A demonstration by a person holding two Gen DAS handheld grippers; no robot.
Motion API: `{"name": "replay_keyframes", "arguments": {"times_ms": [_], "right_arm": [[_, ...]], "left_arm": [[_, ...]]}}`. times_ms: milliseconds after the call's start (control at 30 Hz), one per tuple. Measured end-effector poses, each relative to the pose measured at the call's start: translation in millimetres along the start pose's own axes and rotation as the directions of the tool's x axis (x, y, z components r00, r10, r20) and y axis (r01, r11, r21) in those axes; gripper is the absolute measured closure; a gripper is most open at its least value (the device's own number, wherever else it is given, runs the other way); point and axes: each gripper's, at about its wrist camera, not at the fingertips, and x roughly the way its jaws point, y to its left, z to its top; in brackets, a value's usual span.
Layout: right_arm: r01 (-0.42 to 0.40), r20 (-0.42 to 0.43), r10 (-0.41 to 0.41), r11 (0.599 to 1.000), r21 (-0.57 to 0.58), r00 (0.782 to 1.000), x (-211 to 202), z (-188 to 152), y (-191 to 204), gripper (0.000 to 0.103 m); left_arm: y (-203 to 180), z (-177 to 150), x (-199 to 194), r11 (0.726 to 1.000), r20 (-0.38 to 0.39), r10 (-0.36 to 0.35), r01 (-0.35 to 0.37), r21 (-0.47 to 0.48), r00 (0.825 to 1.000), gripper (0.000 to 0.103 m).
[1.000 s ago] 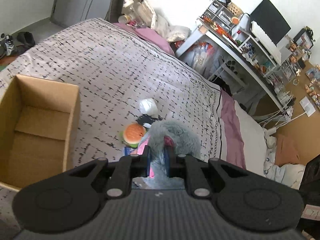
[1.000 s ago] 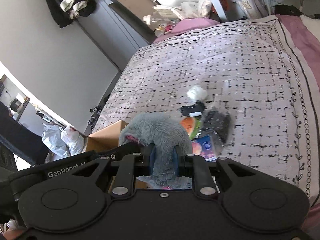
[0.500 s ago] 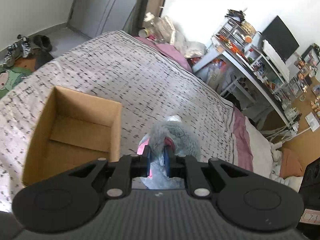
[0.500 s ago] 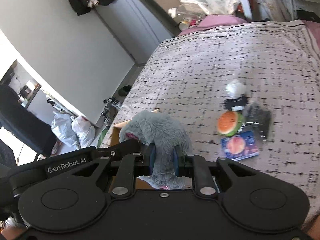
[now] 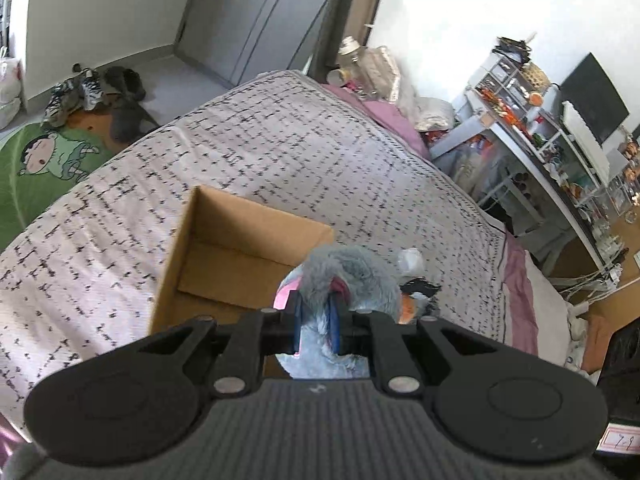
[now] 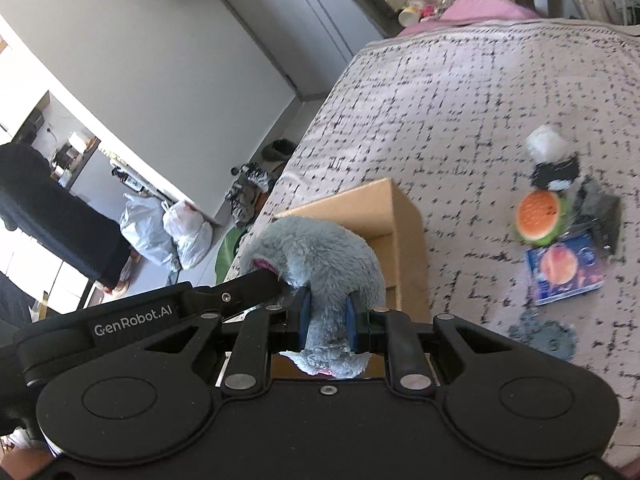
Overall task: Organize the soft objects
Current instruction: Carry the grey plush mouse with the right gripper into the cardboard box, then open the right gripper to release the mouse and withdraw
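Both grippers are shut on one grey plush toy (image 5: 352, 272) with pink parts. My left gripper (image 5: 315, 318) and my right gripper (image 6: 325, 316) hold it in the air over the near right corner of an open cardboard box (image 5: 224, 240) on the bed. In the right wrist view the plush toy (image 6: 320, 256) covers part of the box (image 6: 404, 236). The box looks empty where I can see into it. An orange burger toy (image 6: 538, 216), a white and black soft toy (image 6: 550, 156), a blue packet (image 6: 564, 272) and a dark bag (image 6: 600, 216) lie on the bed to the right.
The patterned bedspread (image 5: 280, 152) covers the bed. Shoes (image 5: 92, 92) and a green mat (image 5: 44, 160) lie on the floor to the left. A cluttered desk (image 5: 560, 160) stands at the right. White bags (image 6: 168, 232) sit on the floor.
Both grippers have carried the grey plush toy left, from above the pile of toys to above the box. The box has come to the middle of the left wrist view.
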Motion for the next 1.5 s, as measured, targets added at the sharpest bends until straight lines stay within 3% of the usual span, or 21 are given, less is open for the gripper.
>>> {"name": "replay_keyframes", "arguments": {"times_ms": [433, 567, 600, 633, 667, 1000, 1233, 1500], "right_arm": [[-0.010, -0.103, 0.012, 1.000, 0.017, 0.995, 51, -16, 10, 0.084], [0.006, -0.158, -0.003, 1.000, 0.021, 0.988, 63, -20, 8, 0.072], [-0.004, -0.159, 0.007, 1.000, 0.015, 0.987, 62, -20, 8, 0.066], [-0.016, -0.155, 0.018, 1.000, 0.013, 0.988, 60, -20, 8, 0.053], [-0.013, -0.150, 0.014, 1.000, 0.008, 0.989, 58, -19, 8, 0.049], [0.000, -0.124, -0.002, 1.000, -0.017, 0.992, 23, -13, -6, 0.047], [0.022, -0.085, -0.025, 0.999, -0.043, 0.996, -8, -14, -22, 0.030], [0.077, -0.033, -0.077, 0.997, 0.004, 0.996, -44, -12, -61, 0.026]], "left_arm": [[43, 0, 18, 0.996, -0.065, 0.081, -0.084, -0.033, 0.995, 0.090], [50, 0, 25, 0.991, -0.099, 0.120, -0.125, -0.049, 0.988, 0.089], [50, 1, 25, 0.989, -0.102, 0.132, -0.138, -0.049, 0.986, 0.088], [48, 2, 24, 0.988, -0.097, 0.143, -0.147, -0.038, 0.985, 0.085], [46, 2, 22, 0.987, -0.089, 0.156, -0.159, -0.027, 0.984, 0.085], [25, 6, 12, 0.987, -0.061, 0.162, -0.163, -0.017, 0.985, 0.069], [4, -2, 4, 0.984, -0.040, 0.176, -0.177, -0.005, 0.983, 0.048], [-27, -18, 3, 0.986, -0.036, 0.165, -0.164, 0.018, 0.986, 0.043]]}}
